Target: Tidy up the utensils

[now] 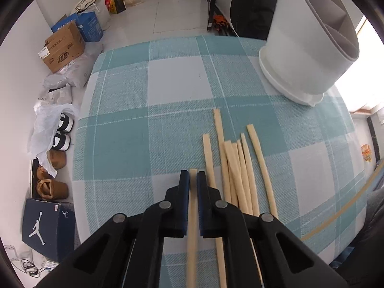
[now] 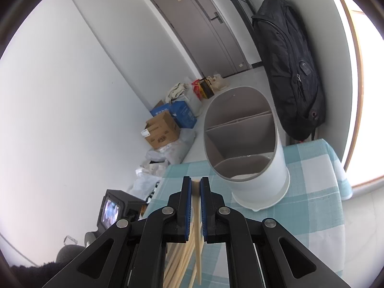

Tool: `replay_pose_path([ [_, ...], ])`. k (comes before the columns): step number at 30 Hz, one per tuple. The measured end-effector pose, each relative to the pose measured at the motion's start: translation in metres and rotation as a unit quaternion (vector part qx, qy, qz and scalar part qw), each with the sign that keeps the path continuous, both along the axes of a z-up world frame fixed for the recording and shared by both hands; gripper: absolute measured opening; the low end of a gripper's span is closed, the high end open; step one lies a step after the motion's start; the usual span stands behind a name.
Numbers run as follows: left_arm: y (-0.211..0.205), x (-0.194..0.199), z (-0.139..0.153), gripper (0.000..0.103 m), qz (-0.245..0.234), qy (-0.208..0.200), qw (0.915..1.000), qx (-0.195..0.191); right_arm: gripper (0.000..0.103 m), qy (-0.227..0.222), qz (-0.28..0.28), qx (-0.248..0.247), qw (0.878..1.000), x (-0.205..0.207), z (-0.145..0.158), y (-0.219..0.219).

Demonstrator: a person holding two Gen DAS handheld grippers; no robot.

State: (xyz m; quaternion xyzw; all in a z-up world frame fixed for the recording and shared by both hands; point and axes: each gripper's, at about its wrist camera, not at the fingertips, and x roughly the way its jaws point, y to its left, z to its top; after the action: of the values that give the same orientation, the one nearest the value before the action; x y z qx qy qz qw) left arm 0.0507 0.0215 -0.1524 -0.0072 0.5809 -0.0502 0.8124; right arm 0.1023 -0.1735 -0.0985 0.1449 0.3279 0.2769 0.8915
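Seven pale wooden chopsticks (image 1: 240,168) in the left view: six lying loose on the checked tablecloth (image 1: 120,120), one chopstick (image 1: 192,192) clamped between the left gripper (image 1: 192,175) fingers. Right gripper (image 2: 196,182) clamped on one more chopstick (image 2: 197,206), tip toward one white divided holder (image 2: 259,180), three compartments visible, standing just beyond.

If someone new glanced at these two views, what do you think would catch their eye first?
Probably the pale wooden chopsticks scattered on the teal checked tablecloth, with the left gripper shut on one chopstick. Next, the tall white divided utensil holder at the table's far end, just beyond the right gripper, which clamps another chopstick.
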Motion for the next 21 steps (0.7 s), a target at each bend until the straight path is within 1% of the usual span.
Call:
replay_pose_path([
  [2, 0.005, 0.003, 0.000, 0.002, 0.007, -0.004, 0.9998, -0.016, 0.007, -0.003, -0.001, -0.001, 1.000, -0.001, 0.001, -0.001],
  [4, 0.008, 0.003, 0.005, 0.002, 0.017, -0.016, 0.9994, -0.025, 0.007, -0.008, -0.002, -0.004, 1.000, -0.002, 0.003, -0.002],
  [7, 0.018, -0.004, 0.028, 0.002, 0.040, -0.070, 0.9958, -0.043, 0.007, -0.018, -0.005, -0.007, 1.000, -0.006, 0.006, -0.004],
  [9, 0.022, -0.012, 0.051, 0.002, 0.052, -0.122, 0.9898, -0.052, 0.007, -0.023, -0.006, -0.009, 1.000, -0.008, 0.007, -0.004],
  [10, 0.022, -0.015, 0.058, 0.002, 0.054, -0.135, 0.9880, -0.053, 0.007, -0.025, -0.008, -0.009, 1.000, -0.009, 0.008, -0.004],
  [12, 0.022, -0.022, 0.077, 0.002, 0.060, -0.170, 0.9818, -0.059, 0.007, -0.032, -0.009, -0.009, 0.999, -0.013, 0.011, -0.005],
  [13, 0.022, -0.029, 0.089, 0.002, 0.065, -0.192, 0.9769, -0.067, 0.007, -0.036, -0.011, -0.008, 0.999, -0.015, 0.012, -0.005],
  [15, 0.020, -0.035, 0.102, 0.002, 0.070, -0.213, 0.9711, -0.080, 0.006, -0.047, -0.011, -0.006, 0.999, -0.019, 0.017, -0.005],
  [18, 0.019, -0.042, 0.126, 0.002, 0.080, -0.252, 0.9581, -0.110, 0.006, -0.070, -0.013, -0.002, 0.997, -0.027, 0.028, -0.007],
  [21, 0.020, -0.040, 0.143, 0.002, 0.081, -0.275, 0.9482, -0.136, 0.006, -0.085, -0.014, 0.002, 0.996, -0.030, 0.042, -0.008],
])
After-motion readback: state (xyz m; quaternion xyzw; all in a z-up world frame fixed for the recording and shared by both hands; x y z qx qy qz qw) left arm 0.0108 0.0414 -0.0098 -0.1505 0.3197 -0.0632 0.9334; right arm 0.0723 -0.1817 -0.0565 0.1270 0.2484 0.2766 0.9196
